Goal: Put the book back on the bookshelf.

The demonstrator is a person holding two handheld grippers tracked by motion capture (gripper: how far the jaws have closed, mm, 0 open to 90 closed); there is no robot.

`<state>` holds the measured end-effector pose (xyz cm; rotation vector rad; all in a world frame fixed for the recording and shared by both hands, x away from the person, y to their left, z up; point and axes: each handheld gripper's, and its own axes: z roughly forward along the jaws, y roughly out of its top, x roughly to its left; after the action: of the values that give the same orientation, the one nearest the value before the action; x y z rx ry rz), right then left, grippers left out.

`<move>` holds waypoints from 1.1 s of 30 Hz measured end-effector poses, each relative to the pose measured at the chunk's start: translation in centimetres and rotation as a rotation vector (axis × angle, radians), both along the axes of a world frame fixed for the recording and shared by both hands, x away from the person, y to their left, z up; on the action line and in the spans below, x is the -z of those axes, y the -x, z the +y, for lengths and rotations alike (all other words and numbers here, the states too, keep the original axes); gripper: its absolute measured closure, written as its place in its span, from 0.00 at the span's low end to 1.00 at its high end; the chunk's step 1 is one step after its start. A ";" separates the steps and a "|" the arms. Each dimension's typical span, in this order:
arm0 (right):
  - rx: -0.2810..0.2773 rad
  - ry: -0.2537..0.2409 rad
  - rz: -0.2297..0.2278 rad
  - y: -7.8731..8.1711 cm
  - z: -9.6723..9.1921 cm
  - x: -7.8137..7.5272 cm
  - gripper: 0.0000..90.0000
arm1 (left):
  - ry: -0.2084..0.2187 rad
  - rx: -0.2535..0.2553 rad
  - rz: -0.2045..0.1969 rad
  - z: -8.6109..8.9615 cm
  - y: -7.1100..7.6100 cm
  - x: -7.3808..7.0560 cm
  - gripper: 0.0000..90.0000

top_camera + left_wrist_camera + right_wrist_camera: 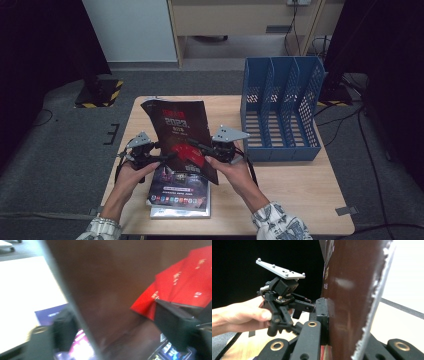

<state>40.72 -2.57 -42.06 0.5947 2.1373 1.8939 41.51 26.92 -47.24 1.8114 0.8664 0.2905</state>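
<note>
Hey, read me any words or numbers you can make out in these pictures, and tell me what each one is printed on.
"2023": on the dark cover of the raised magazine, high view.
Red heading above it: too blurred to read.
Gold characters on that cover's red patch, left gripper view: blurred, unreadable.
Print on the stacked magazines lying on the table: too small to read.
Blue file rack: no text seen.

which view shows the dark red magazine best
The high view: the dark red magazine stands tilted up off the stack, whole cover visible, between the left gripper and right gripper. The left gripper view shows a blurred close-up of its cover; the right gripper view shows its edge clamped between the jaws.
</note>
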 end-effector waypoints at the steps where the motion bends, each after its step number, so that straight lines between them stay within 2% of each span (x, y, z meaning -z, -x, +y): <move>1: -0.002 -0.002 -0.004 -0.1 0.0 0.1 0.96 | -0.004 -0.013 0.004 0.2 0.1 -0.1 0.38; 2: 0.002 -0.003 -0.003 -0.1 -0.1 0.1 0.96 | -0.004 -0.013 0.004 0.2 0.1 -0.1 0.47; 3: 0.002 -0.004 0.000 -0.2 -0.2 0.2 0.96 | -0.036 -0.034 -0.005 0.4 0.3 -0.3 0.56; 5: 0.003 0.000 0.003 -0.3 -0.3 0.4 0.96 | -0.049 -0.038 -0.014 0.5 0.5 -0.4 0.70; 9: 0.001 0.005 -0.006 -0.3 -0.4 0.7 0.96 | -0.026 -0.037 -0.021 0.3 0.7 -0.8 0.80; 13: 0.002 0.010 -0.008 -0.3 -0.4 0.7 0.96 | -0.025 -0.046 -0.007 0.3 0.8 -1.0 0.85; 16: 0.005 0.008 -0.010 -0.3 -0.5 0.8 0.96 | -0.032 -0.053 -0.013 0.3 1.1 -1.1 0.86; 20: 0.008 0.026 -0.012 -0.3 -0.6 0.8 0.96 | -0.045 -0.063 -0.030 0.5 1.4 -1.4 0.88; 21: 0.009 0.040 -0.009 -0.3 -0.7 0.9 0.96 | -0.044 -0.082 -0.053 0.9 1.7 -1.8 0.90; 24: 0.005 0.060 -0.003 -0.2 -0.6 0.9 0.96 | -0.035 -0.104 -0.085 1.7 2.0 -2.3 0.94; 33: -0.003 0.062 0.009 -0.2 -0.2 1.0 0.93 | -0.053 -0.099 -0.097 2.1 2.5 -2.5 0.95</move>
<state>40.91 -2.76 -43.06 0.5888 2.1951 1.8224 38.98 29.00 -44.73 1.7911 0.8882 0.4649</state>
